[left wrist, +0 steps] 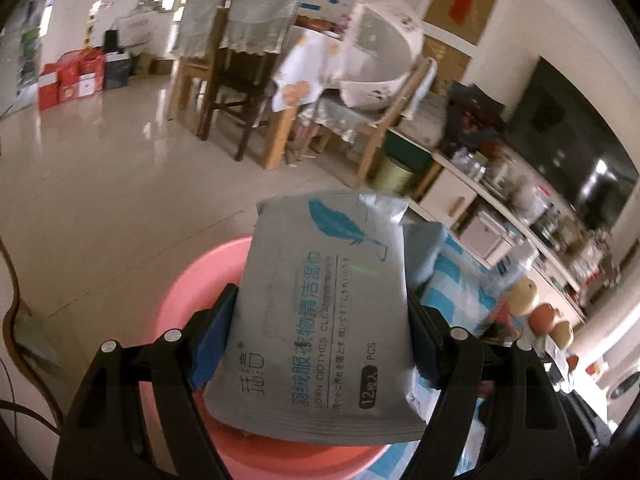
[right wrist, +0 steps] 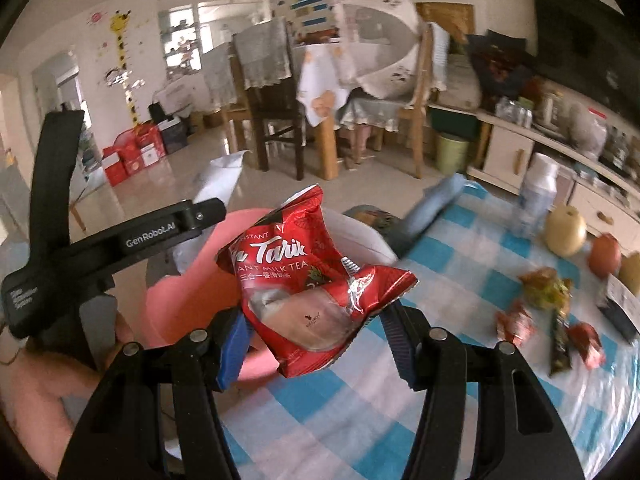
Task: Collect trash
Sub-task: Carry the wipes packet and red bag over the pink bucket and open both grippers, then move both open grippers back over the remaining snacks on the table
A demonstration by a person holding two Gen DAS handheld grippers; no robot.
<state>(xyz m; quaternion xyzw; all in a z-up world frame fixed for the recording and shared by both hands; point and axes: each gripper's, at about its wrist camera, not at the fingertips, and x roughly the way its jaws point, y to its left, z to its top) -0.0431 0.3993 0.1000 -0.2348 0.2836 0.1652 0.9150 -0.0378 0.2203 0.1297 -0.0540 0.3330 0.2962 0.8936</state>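
A grey wet-wipe pack with a blue feather print sits between the pads of my left gripper, which is shut on its sides. Below it is a pink basin. My right gripper is shut on a red milk tea packet, held over the near rim of the same pink basin. In the right wrist view the black body of the left gripper reaches in from the left, with a hand under it. Several crumpled wrappers lie on the checked tablecloth.
A pear, an apple and a white bottle stand at the table's far right. A blue roll lies near the basin. Beyond are wooden chairs, a covered dining table and a low cabinet.
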